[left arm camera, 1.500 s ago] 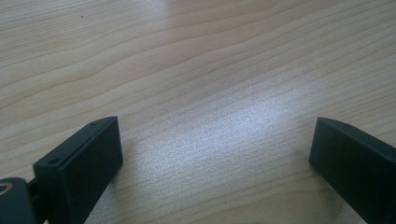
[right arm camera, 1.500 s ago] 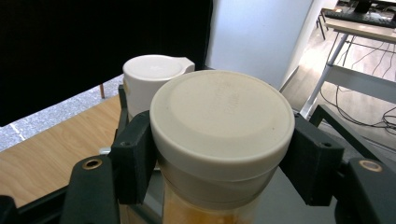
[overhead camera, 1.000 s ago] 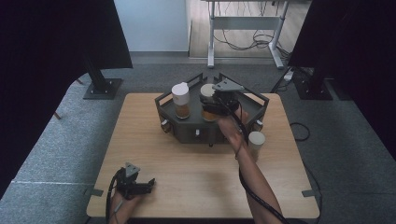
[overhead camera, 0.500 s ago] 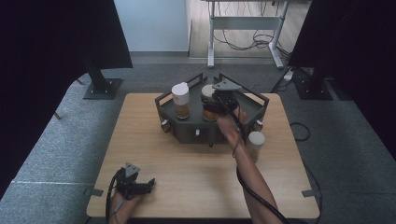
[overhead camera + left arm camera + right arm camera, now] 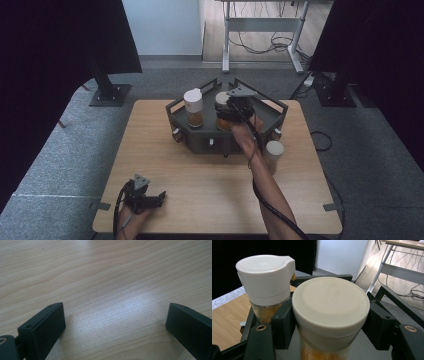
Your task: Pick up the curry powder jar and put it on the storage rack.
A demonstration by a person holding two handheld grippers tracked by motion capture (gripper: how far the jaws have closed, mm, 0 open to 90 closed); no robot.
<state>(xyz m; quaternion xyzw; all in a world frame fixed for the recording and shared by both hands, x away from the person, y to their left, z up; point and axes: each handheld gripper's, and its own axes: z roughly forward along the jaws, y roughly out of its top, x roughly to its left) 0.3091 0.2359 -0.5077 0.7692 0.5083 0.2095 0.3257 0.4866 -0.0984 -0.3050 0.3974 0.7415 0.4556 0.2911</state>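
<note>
The right gripper (image 5: 329,337) clasps a clear jar with a cream round lid (image 5: 330,307), orange powder inside, standing in the dark grey hexagonal tray (image 5: 272,117). Just left of it stands a white-capped spice jar (image 5: 265,277). The left gripper (image 5: 115,325) rests released on the wooden desk (image 5: 105,277).

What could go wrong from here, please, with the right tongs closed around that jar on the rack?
1. The white-capped jar stands right beside the gripped jar; lifting at a tilt could knock it.
2. The right tongs grip just under the lid, so the jar might swing or slip.
</note>
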